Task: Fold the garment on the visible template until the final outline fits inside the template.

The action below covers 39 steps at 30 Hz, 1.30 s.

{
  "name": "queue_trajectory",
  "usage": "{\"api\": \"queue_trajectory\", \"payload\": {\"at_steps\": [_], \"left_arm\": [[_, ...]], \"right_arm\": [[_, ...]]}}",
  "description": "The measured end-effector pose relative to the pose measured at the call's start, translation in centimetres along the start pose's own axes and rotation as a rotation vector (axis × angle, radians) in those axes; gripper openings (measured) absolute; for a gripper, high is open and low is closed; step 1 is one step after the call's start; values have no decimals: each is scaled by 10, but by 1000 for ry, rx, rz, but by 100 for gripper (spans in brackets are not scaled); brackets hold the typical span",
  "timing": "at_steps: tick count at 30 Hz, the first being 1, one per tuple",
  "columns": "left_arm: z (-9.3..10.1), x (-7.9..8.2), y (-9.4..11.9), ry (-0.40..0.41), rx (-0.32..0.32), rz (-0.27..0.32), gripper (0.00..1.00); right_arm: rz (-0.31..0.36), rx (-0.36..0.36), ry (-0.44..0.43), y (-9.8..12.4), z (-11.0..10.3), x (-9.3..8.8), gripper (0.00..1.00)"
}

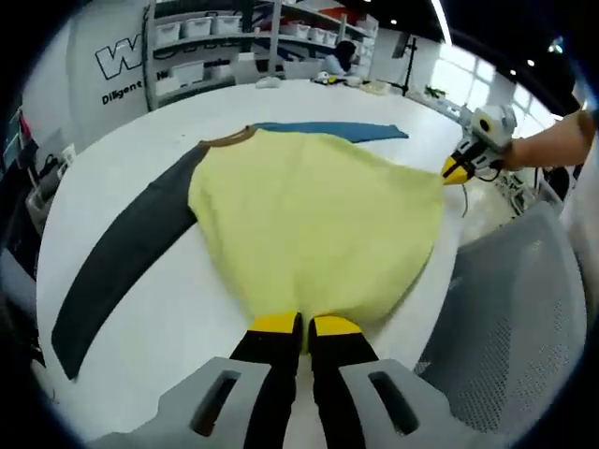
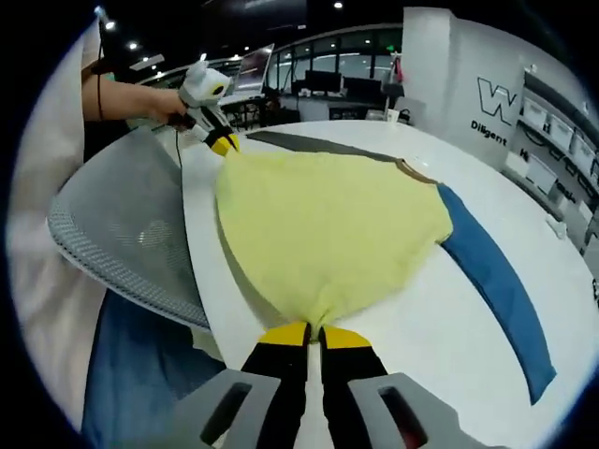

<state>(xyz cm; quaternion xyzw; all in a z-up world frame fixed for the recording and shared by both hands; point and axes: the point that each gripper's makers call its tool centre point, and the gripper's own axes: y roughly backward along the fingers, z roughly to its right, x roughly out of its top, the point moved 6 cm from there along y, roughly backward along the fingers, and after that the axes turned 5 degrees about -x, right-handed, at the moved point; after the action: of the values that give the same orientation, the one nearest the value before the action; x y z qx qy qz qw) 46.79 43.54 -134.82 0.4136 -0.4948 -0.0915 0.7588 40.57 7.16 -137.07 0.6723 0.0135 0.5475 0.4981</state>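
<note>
Left gripper view: One garment (image 1: pixel 314 224) is seen spread on the white table (image 1: pixel 140 140). Its yellow body occupies the middle; one dark grey sleeve (image 1: pixel 122 253) runs out to the near left and one blue sleeve (image 1: pixel 328 131) lies along the far side. A brown collar (image 1: pixel 229 138) is noted at the far-left corner of the body. The left claw (image 1: pixel 306 325) is closed on the near edge of the garment, its yellow tips pinched together with fabric gathered between them. The right claw (image 1: pixel 456 169) is seen at the right, closed on the garment's right corner, held by a hand (image 1: pixel 547 145). The near table edge curves just right of the garment body; one grey mesh chair back (image 1: pixel 510 318) stands just beyond it. Bare table is recorded to the left of the grey sleeve and beyond the blue sleeve. Shelving with bins (image 1: pixel 234 37) stands at the far side of the room.

Right gripper view: The same single garment (image 2: pixel 328 229) is seen from the other corner. The right claw (image 2: pixel 314 335) is closed on the near point of the yellow fabric. The left claw (image 2: pixel 223 143) is seen at far left, closed on the opposite corner. The blue sleeve (image 2: pixel 496 290) extends to the near right; the grey sleeve (image 2: pixel 309 143) lies along the far edge. The table edge (image 2: pixel 201 253) runs close along the garment's left side, with the mesh chair back (image 2: pixel 122 224) just beside it. Bare table is recorded to the right of the blue sleeve. No template outline can be made out.
</note>
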Motion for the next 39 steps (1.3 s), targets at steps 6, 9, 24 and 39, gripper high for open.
{"api": "queue_trajectory", "payload": {"at_steps": [6,9,24,39], "left_arm": [[11,-21,-19,-62,-8,-123,3],[14,-25,-27,-26,-26,-106,4],[20,-48,-14,-23,37,-146,34],[22,-58,-11,-39,37,-163,6]], "right_arm": [[-35,2,-2,-2,-2,-10,0],[-54,6,0,-2,-3,-17,0],[-71,-1,-6,-5,-1,-28,0],[-68,36,3,-3,-7,-29,0]]}}
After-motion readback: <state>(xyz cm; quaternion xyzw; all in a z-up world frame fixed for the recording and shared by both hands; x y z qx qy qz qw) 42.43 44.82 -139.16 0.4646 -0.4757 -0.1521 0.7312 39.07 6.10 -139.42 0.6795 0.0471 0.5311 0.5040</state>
